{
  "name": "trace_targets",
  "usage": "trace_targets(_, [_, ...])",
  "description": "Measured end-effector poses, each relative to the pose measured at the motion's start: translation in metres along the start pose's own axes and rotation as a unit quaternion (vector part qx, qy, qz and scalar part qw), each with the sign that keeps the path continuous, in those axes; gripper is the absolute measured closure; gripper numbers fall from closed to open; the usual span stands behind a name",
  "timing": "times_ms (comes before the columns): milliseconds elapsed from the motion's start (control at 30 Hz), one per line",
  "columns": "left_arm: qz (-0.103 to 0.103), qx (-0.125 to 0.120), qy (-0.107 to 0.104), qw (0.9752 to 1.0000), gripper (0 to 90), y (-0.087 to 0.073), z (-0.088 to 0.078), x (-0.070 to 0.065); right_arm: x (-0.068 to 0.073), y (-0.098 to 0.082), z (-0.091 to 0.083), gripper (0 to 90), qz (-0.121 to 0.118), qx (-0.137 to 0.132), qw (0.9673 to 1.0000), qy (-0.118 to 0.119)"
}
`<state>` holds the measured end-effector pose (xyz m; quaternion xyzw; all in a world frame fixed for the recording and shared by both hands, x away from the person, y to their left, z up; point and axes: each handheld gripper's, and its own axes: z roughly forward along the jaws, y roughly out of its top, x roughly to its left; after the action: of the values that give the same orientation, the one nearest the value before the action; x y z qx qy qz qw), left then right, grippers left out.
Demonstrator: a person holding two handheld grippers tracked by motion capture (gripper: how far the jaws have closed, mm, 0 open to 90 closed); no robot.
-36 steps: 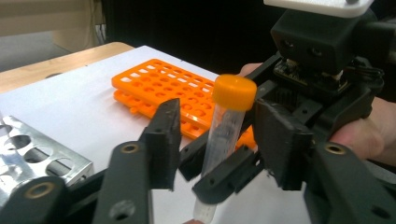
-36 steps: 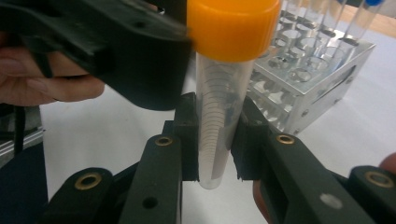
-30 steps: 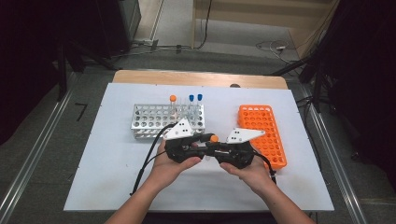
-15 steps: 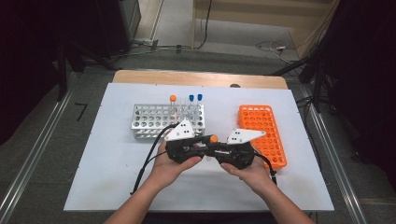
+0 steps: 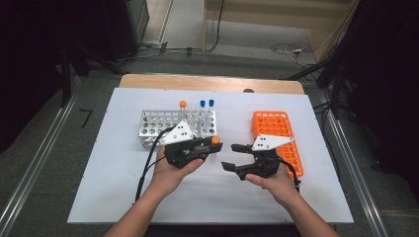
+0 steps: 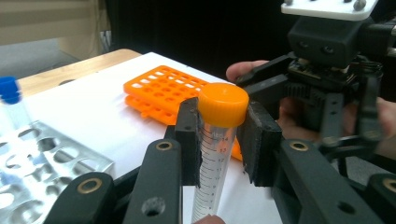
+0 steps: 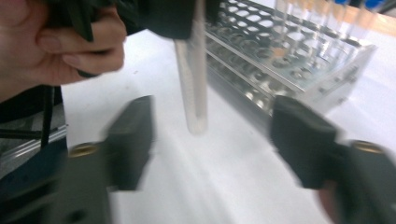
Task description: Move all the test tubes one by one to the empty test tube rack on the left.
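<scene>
Tube [image 6: 215, 154] with the orange cap sits clamped upright in my left hand-held gripper [image 5: 210, 148] just in front of the metal rack [image 5: 163, 124], so my right hand-held gripper [image 5: 233, 156], jaws just spread wide, has let go.

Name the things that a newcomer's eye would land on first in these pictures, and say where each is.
The orange-capped tube, clamped upright just below its cap in the left tool at mid-table, draws the eye first. Facing it, the right tool has just been opening, nothing between its jaws. The bright orange rack lies at the right, the metal rack behind the left hand.
</scene>
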<state>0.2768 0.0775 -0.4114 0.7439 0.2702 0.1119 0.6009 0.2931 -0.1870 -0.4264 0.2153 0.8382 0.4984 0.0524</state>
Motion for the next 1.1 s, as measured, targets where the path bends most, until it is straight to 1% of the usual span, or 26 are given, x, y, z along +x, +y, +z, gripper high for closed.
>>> trace_targets(67, [-0.002, -0.004, 0.005, 1.0000, 71.1, 0.001, -0.004, 0.003, -0.002, -0.002, -0.005, 16.9, 0.000, -0.003, 0.9999, -0.011])
trace_targets(167, [-0.002, -0.007, 0.016, 0.9998, 71.1, 0.002, -0.009, 0.008, -0.006, -0.005, -0.012, 12.0, 0.003, -0.008, 0.9997, -0.025])
trace_targets(233, [-0.003, -0.010, 0.025, 0.9996, 71.1, 0.004, -0.013, 0.012, -0.010, -0.007, -0.016, 10.5, 0.004, -0.011, 0.9993, -0.034])
trace_targets(367, [-0.007, -0.012, 0.039, 0.9992, 71.1, 0.005, -0.019, 0.021, -0.015, -0.015, -0.025, 9.9, 0.008, -0.018, 0.9991, -0.038])
trace_targets(433, [-0.008, -0.013, 0.046, 0.9988, 71.1, 0.006, -0.022, 0.026, -0.018, -0.019, -0.030, 7.7, 0.013, -0.018, 0.9987, -0.046])
trace_targets(500, [-0.008, -0.014, 0.054, 0.9984, 71.1, 0.007, -0.026, 0.030, -0.022, -0.024, -0.036, 7.6, 0.019, -0.017, 0.9981, -0.055])
trace_targets(600, [-0.010, -0.019, 0.067, 0.9976, 71.1, 0.009, -0.031, 0.037, -0.028, -0.031, -0.046, 6.1, 0.032, -0.025, 0.9972, -0.064])
trace_targets(733, [-0.013, -0.023, 0.083, 0.9962, 71.1, 0.011, -0.037, 0.048, -0.035, -0.039, -0.058, 6.1, 0.037, -0.028, 0.9953, -0.085])
trace_targets(1000, [-0.014, -0.032, 0.119, 0.9923, 71.2, 0.020, -0.046, 0.070, -0.043, -0.056, -0.078, 6.1, 0.056, -0.029, 0.9923, -0.107])
trace_targets(1100, [-0.017, -0.039, 0.130, 0.9906, 71.1, 0.024, -0.048, 0.078, -0.045, -0.062, -0.085, 6.1, 0.060, -0.028, 0.9913, -0.113])
